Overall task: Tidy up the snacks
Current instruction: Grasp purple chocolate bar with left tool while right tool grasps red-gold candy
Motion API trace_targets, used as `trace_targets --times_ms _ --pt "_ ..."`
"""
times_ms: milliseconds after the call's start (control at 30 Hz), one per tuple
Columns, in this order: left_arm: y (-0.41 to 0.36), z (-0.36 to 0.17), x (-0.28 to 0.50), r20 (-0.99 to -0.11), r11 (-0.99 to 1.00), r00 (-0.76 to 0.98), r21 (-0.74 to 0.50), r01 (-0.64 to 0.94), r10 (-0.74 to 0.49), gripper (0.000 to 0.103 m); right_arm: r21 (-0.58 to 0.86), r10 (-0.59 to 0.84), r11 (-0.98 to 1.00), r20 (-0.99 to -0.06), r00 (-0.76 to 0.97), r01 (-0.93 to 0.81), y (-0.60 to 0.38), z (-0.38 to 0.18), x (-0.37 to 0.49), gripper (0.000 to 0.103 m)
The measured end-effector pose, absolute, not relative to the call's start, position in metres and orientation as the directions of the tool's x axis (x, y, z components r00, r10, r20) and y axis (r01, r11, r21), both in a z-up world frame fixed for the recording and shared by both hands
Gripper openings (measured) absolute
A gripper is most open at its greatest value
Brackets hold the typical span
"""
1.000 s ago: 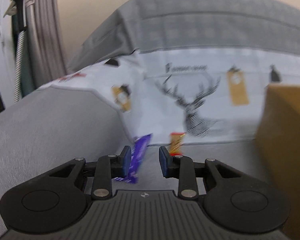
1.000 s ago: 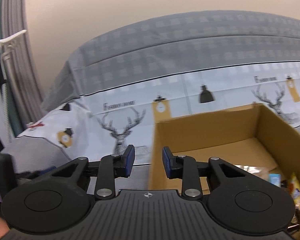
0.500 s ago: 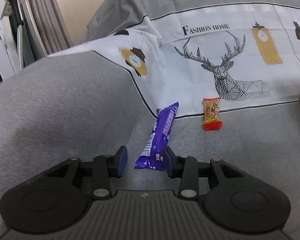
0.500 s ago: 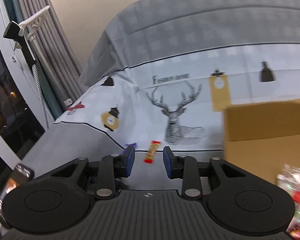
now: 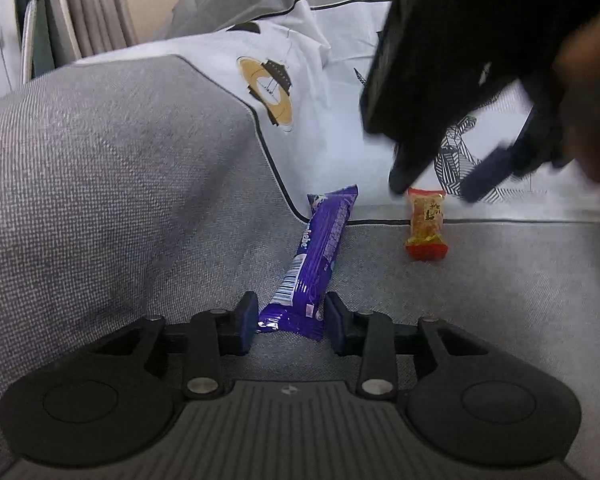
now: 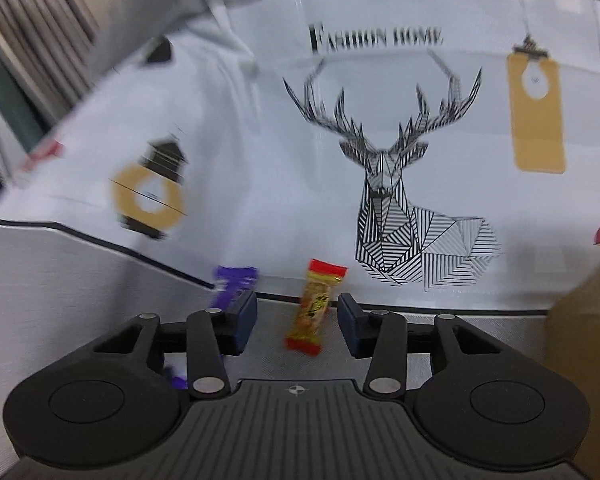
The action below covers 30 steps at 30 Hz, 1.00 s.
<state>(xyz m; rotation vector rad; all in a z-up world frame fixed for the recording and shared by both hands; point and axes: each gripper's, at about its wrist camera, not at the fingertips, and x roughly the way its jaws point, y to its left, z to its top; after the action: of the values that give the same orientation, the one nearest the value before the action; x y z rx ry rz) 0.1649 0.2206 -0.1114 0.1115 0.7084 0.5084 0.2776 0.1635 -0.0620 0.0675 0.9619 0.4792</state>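
1. Since half a second ago, your right gripper [image 6: 297, 320] has swung down over the orange-and-red snack packet [image 6: 316, 307], and now shows in the left wrist view.
2. The cardboard box [image 6: 584, 340] sits at the right edge, its contents out of sight.
3. Your left gripper [image 5: 291, 322] is spread, straddling the purple bar's [image 5: 318, 256] near end on the grey cushion [image 5: 100, 184]. The right is spread too, gripping nothing.

A long purple snack bar [image 5: 318, 258] lies flat on grey fabric, barcode end nearest (its far end tilts rightward). Just beside it lies a small orange-and-red wrapped snack [image 5: 426, 224], apart from the bar.
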Motion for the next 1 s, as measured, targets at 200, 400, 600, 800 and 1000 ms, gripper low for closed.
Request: trace_targets --times_ms 200,400,600,800,1000 --pt "0.226 -0.107 0.160 -0.609 0.883 0.648 0.227 -0.410 0.457 0.028 0.160 0.333 0.912 -0.825 0.457 -0.377 0.186 -0.090 0.290 0.025" --pt "0.224 -0.100 0.148 -0.616 0.892 0.655 0.209 -0.401 0.439 0.021 0.165 0.341 0.915 -0.803 0.489 -0.367 0.163 -0.076 0.270 0.019" --pt "0.211 -0.087 0.131 -0.607 0.909 0.679 0.225 -0.351 0.412 0.021 0.224 0.395 0.905 -0.755 0.524 -0.361 0.116 -0.033 0.220 0.019" --pt "0.192 -0.070 0.115 -0.613 0.924 0.692 0.214 -0.319 0.381 0.018 0.271 0.466 0.876 -0.690 0.554 -0.399 0.060 0.003 0.138 0.019" --pt "0.195 -0.054 0.094 -0.692 0.954 0.675 0.066 -0.293 0.255 0.017 0.274 0.533 0.830 -0.645 0.547 -0.486 0.029 0.003 0.056 0.020"
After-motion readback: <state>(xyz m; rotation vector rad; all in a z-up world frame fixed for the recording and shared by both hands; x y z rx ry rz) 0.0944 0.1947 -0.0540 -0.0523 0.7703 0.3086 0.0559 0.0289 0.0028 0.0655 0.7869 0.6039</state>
